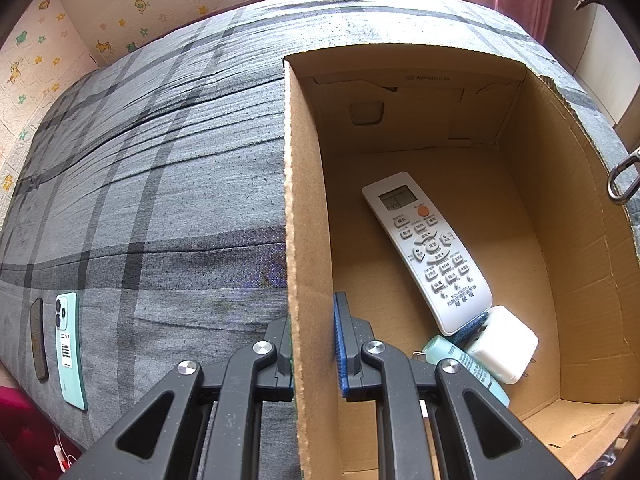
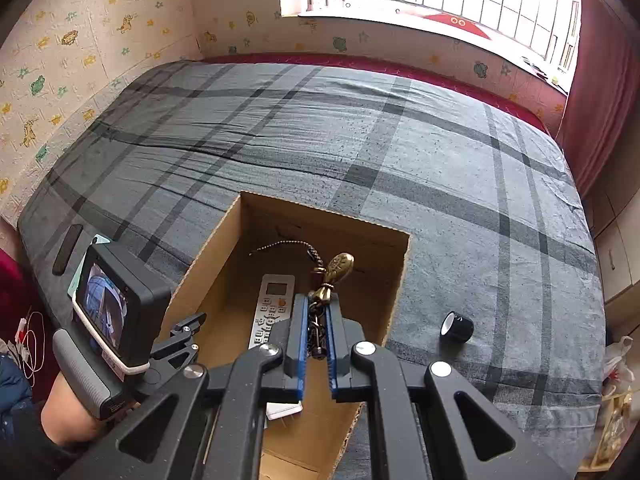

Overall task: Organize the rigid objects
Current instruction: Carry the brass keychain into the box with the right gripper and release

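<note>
Your left tongs [image 1: 314,344] sit nearest the lens, straddling the left wall of the cardboard box [image 1: 304,208], one finger outside against the card and one blue pad inside; they are clenched on that wall. Just ahead of the inner pad and to its right, on the box floor, lies a white remote control [image 1: 426,252], its lower end resting over a white charger [image 1: 502,344], with a pale green tube [image 1: 460,360] just beside the charger. Well off to the left of these tongs, on the grey checked bed [image 1: 160,184], a mint green phone [image 1: 70,344] lies face down next to a dark slim case [image 1: 38,340].

Your right tongs [image 2: 316,336] hang above the open box [image 2: 400,272] and are clenched on a keychain [image 2: 320,320]. Its brass charm [image 2: 340,266] sticks up past the fingertips, and a braided cord with a bead chain [image 2: 280,246] trails off ahead and to the left. Directly below and slightly left of these tongs you can see the remote [image 2: 274,304] on the box floor. To the right of them, outside the box on the bed [image 2: 440,160], a black roll of tape [image 2: 456,326] lies on its side.
</note>
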`<move>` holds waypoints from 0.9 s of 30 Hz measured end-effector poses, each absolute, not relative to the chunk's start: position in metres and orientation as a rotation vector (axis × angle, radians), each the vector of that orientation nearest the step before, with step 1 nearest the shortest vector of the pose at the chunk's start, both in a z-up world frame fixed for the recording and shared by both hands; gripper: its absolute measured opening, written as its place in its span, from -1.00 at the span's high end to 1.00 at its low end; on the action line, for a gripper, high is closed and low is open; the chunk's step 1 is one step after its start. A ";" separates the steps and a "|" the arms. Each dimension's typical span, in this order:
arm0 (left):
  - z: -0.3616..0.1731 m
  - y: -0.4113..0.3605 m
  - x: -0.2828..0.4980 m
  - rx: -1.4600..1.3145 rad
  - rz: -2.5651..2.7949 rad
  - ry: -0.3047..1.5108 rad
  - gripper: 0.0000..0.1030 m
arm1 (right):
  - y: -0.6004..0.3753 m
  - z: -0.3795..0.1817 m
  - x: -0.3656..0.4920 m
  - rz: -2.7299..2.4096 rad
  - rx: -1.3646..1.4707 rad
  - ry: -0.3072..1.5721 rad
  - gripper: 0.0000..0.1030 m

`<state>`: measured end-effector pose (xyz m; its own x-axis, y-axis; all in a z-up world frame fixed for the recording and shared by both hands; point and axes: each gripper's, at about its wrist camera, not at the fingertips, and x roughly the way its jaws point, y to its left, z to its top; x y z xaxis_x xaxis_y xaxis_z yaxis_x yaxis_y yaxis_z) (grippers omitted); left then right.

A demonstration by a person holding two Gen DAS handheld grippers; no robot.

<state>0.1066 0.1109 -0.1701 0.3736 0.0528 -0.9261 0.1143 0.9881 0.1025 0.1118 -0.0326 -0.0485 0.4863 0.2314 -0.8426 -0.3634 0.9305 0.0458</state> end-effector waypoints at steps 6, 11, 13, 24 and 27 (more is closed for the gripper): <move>-0.170 0.111 0.107 0.160 -0.039 1.188 0.71 | -0.016 -0.074 0.115 0.388 -0.151 1.056 0.88; -0.170 0.111 0.106 0.157 -0.041 1.189 0.71 | -0.007 -0.104 0.120 0.387 -0.165 1.120 0.88; -0.170 0.111 0.106 0.158 -0.041 1.188 0.71 | -0.005 -0.115 0.122 0.383 -0.168 1.147 0.88; -0.170 0.109 0.106 0.160 -0.041 1.188 0.71 | 0.006 -0.160 0.130 0.357 -0.193 1.250 0.88; -0.170 0.109 0.106 0.160 -0.040 1.189 0.71 | 0.010 -0.170 0.132 0.350 -0.207 1.276 0.87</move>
<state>0.1060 0.1094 -0.1697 0.3738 0.0527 -0.9260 0.1153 0.9880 0.1028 0.1323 0.0097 -0.1696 0.2483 0.1413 -0.9583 -0.3677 0.9290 0.0417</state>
